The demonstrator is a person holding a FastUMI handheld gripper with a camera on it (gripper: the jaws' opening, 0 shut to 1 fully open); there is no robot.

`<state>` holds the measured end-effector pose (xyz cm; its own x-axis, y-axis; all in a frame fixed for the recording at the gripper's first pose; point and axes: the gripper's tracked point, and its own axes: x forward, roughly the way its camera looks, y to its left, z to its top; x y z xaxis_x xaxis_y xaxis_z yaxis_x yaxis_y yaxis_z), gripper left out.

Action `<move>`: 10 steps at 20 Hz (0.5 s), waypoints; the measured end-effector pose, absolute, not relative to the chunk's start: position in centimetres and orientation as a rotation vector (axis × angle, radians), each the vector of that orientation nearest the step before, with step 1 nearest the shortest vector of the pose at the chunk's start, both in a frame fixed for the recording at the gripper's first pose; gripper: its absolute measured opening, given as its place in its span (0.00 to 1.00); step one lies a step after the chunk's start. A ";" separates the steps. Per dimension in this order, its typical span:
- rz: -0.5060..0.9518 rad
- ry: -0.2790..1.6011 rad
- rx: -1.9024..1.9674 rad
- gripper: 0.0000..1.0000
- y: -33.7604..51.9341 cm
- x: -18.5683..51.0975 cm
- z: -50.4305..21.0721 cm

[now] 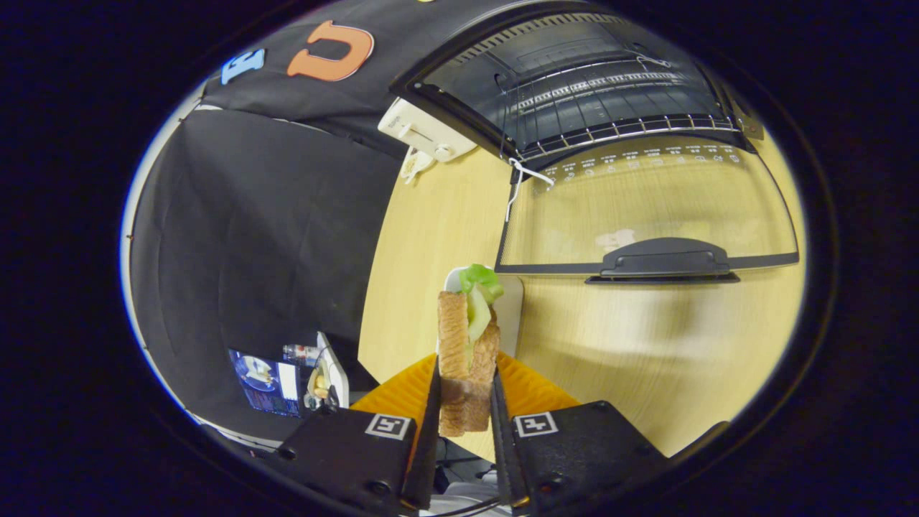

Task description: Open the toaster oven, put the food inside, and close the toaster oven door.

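Brown toast sandwich (467, 359) with green lettuce sits pinched in the claw (465, 402), above the wooden bench (646, 359). Beyond the sandwich, the oven (574, 86) stands with its glass door (646, 208) folded down flat.

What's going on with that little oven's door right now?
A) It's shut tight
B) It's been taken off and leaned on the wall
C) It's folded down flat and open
C: the black toaster oven's glass door lies folded down over the pale wooden table, wire rack exposed, while the hand-held gripper is clamped on the toasted lettuce sandwich.
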<state>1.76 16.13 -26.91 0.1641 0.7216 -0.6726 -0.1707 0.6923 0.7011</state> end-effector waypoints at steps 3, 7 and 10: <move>0.708 1.238 0.557 0.38 16.1 1.2 -25.7; 0.752 1.165 0.605 0.39 15.8 1.9 -23.3; 0.757 1.031 0.645 0.38 15.3 3.6 -21.4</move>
<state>3.63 15.29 -21.41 0.3125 0.8029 -0.5077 -0.2441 0.5844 0.7739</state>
